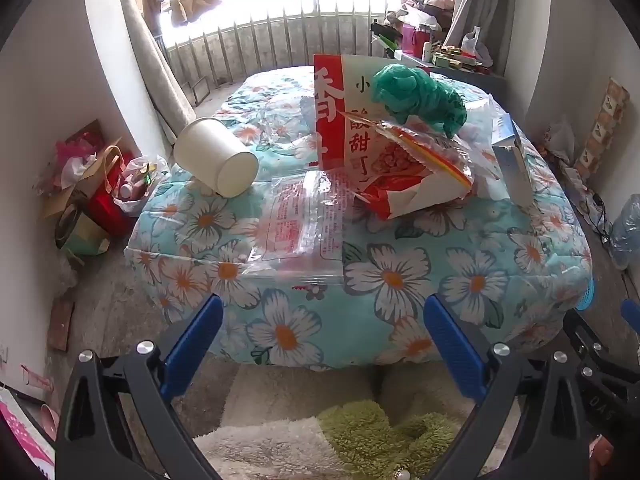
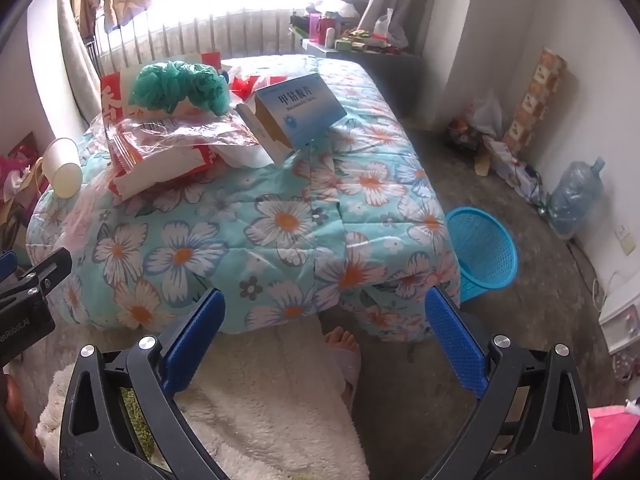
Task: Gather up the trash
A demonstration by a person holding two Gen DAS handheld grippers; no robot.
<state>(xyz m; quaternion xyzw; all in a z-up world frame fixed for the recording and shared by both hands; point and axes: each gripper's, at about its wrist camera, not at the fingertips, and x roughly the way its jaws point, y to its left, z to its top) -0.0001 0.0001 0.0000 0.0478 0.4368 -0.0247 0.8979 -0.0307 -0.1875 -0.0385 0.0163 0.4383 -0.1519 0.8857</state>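
Observation:
Trash lies on a flower-print quilt [image 1: 400, 272] over a low table. A white paper cup [image 1: 216, 158] lies on its side at the left; it also shows in the right wrist view [image 2: 62, 166]. A crumpled green plastic bag [image 1: 420, 96] sits on a red-and-white snack bag [image 1: 400, 168]. A clear wrapper [image 1: 300, 224] lies flat in front. A blue medicine box [image 2: 300, 110] stands open at the right. A blue mesh basket [image 2: 484, 252] stands on the floor right of the quilt. My left gripper [image 1: 322, 332] and right gripper [image 2: 324, 328] are open and empty, before the quilt's near edge.
Bags and boxes [image 1: 88, 192] pile against the left wall. A water jug [image 2: 576, 200] and clutter [image 2: 500, 136] stand along the right wall. A shaggy white and green rug [image 1: 320, 432] lies below. A bare foot [image 2: 342, 342] shows under the quilt edge.

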